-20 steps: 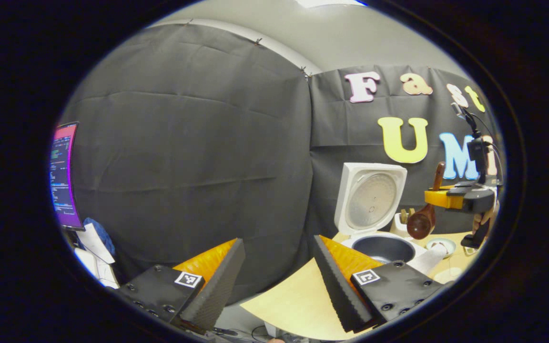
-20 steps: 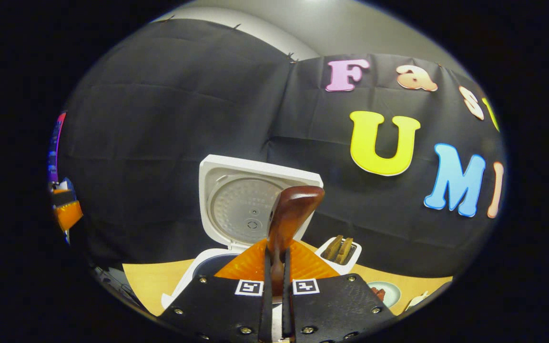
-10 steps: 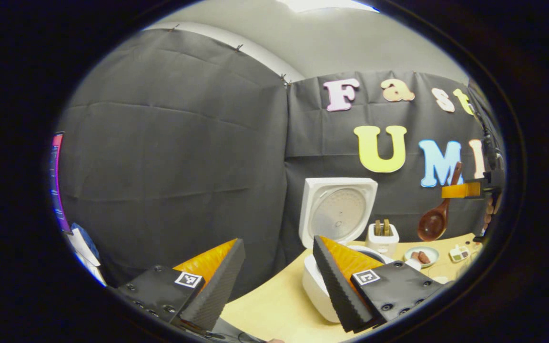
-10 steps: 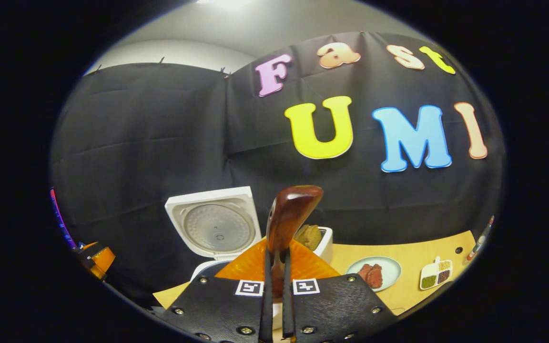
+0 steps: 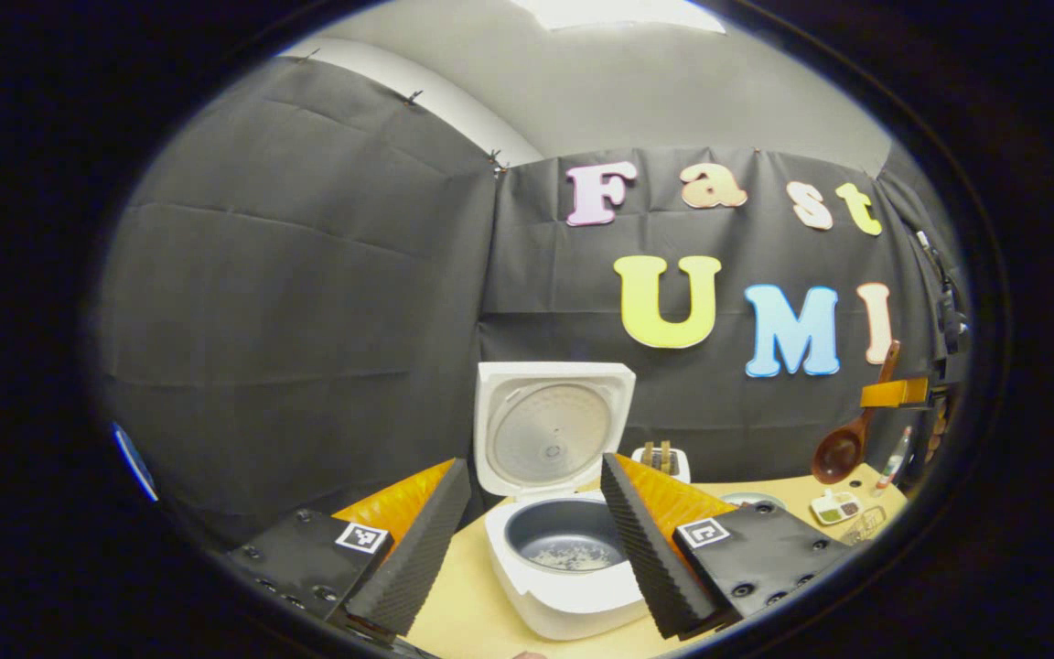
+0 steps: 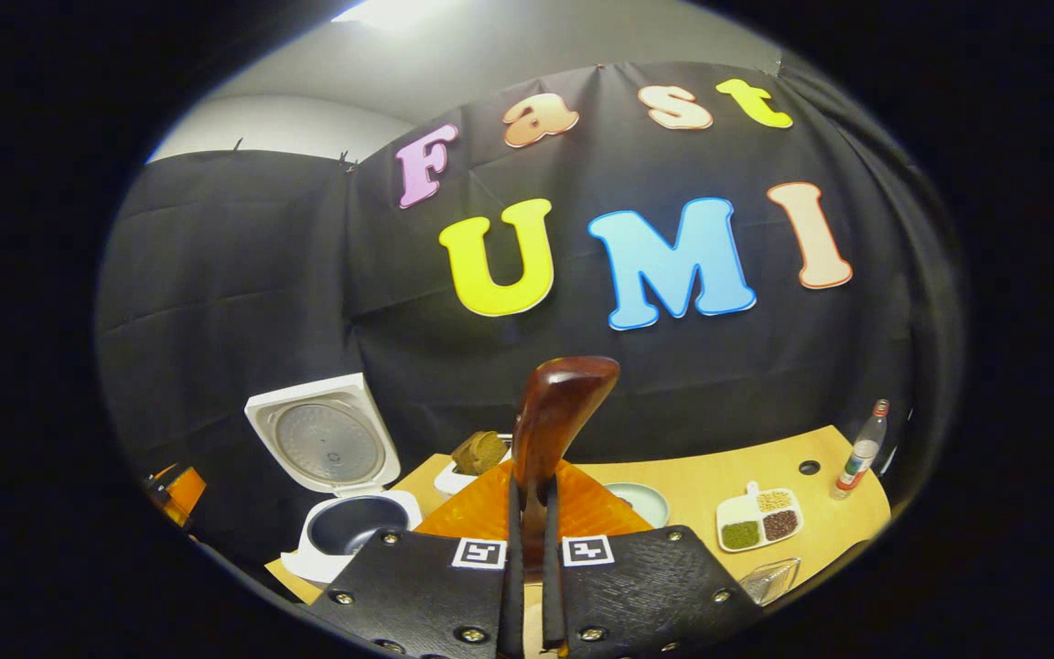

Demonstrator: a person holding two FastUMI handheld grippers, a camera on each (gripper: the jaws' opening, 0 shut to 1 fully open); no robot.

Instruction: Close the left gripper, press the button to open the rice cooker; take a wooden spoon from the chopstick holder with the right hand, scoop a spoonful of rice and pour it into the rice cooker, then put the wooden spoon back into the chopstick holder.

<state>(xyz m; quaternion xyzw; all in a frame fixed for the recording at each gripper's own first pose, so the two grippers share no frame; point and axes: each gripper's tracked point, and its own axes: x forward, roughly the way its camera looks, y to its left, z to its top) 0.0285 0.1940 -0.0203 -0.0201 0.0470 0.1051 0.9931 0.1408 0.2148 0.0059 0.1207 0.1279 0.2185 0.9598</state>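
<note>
The pale wooden surface (image 6: 747,471) carries everything you need. Biggest on it is the white rice cooker (image 5: 564,586), its lid already standing upright and its dark inner pot (image 5: 565,547) showing a thin scatter of rice at the bottom. Just behind it stands the small white chopstick holder (image 5: 662,462) with a few brown wooden utensils upright in it.

Your right gripper (image 6: 527,549) has its jaws pinching the handle of the dark brown, glossy wooden spoon (image 6: 556,416). From the left gripper view the spoon (image 5: 843,448) hangs bowl-down at the right, well apart from the cooker and above the surface. Your left gripper (image 5: 532,540) has its jaws spread wide, nothing between them, and sits near the cooker's front.

Smaller things lie to the right: a pale round plate (image 6: 641,502), a white divided dish of grains (image 6: 758,523), a clear glass container (image 6: 769,578) and a small bottle (image 6: 861,456).

The spoon should handle as stiff and light, but its polished finish looks slippery, so it could swivel in the jaws. I'd judge your hold, on the flat of the handle partway up, to be the right place. Keep the bowl level once loaded, as loose rice spills easily.
</note>
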